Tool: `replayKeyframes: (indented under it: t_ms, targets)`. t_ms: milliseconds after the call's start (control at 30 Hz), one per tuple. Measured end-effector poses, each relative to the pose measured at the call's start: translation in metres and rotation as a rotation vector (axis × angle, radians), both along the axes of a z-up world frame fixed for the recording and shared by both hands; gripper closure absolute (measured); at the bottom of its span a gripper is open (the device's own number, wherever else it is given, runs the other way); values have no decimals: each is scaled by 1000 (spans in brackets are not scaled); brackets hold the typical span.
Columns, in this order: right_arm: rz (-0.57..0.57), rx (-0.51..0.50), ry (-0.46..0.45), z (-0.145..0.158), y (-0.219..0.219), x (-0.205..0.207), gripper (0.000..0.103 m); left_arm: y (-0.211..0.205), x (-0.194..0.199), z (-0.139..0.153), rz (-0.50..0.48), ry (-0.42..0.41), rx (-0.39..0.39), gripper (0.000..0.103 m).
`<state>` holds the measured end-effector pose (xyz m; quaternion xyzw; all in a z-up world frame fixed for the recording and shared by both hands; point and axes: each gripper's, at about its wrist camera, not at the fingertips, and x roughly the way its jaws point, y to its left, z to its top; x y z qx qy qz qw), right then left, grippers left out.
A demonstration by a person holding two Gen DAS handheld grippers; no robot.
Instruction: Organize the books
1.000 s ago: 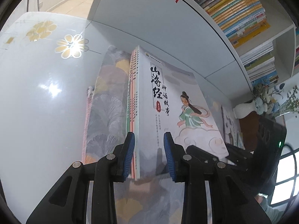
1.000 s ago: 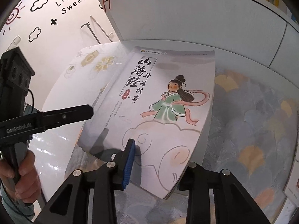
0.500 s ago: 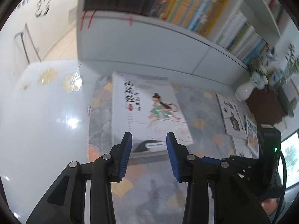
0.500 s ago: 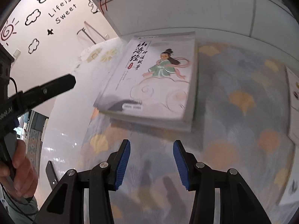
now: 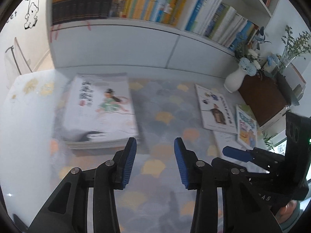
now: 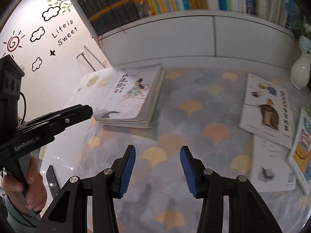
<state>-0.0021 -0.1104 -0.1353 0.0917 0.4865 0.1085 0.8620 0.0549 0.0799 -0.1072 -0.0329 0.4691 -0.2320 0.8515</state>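
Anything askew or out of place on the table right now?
Yes. Three loose books lie scattered and overlapping at odd angles near the white vase, away from the squared stack at the far left. Nothing looks damaged.

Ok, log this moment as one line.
left gripper: open, empty, jaws just opening | right gripper: open, empty | book stack: flat on table | loose books: right side

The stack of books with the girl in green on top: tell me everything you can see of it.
The stack of books lies flat on the patterned cloth at the table's far left, near the white cabinet. Several thin paperbacks sit roughly squared, page edges showing along the near and right sides. The top cover is pale, with a girl in green, a red ribbon, cloud swirls and dark vertical characters. Nothing grips it; both grippers are clear of it.
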Motion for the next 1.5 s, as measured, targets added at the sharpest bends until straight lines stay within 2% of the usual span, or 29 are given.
replayKeyframes:
  t_ms: [100, 133, 167, 233, 333, 533, 667, 767, 900, 967, 1100, 1267, 1400, 1500]
  targets:
    - [-7, -2, 5, 1, -30, -12, 57, -35, -6, -2, -3, 7, 15, 63]
    - [-11, 1, 10, 0, -40, -14, 57, -45, -7, -3, -7, 13, 16, 57]
    - [-17, 5, 20, -1, -54, -17, 57, -56, -8, -4, -10, 21, 13, 45]
    - [-23, 13, 36, -5, -73, -22, 57, -79, -9, -7, -12, 31, -7, 31]
    - [-40, 3, 56, -12, -107, -32, 54, -109, -9, -10, -40, 44, -16, 31]
    - [-84, -16, 85, -28, -174, -35, 54, -180, -8, -12, -142, 4, 42, 31]
    - [-160, -29, 72, -41, -217, -21, 54, -216, 12, -31, -184, -7, 76, 31]
    - [-218, -13, 103, -59, -246, -3, 55, -239, 44, -70, -173, 91, 104, 36]
    - [-280, 22, 138, -80, -278, 19, 58, -242, 71, -102, -136, 214, 18, 38]
    - [-294, 41, 151, -87, -290, 28, 58, -241, 75, -109, -124, 234, 0, 38]
    - [-312, 43, 161, -97, -303, 41, 58, -244, 81, -119, -133, 253, 16, 38]
    - [-311, 31, 160, -103, -306, 58, 58, -254, 87, -133, -158, 297, -10, 38]
    - [-286, 43, 173, -103, -304, 72, 58, -261, 86, -136, -171, 276, 8, 38]
    - [-247, 74, 225, -113, -295, 80, 57, -269, 85, -135, -182, 248, 46, 38]
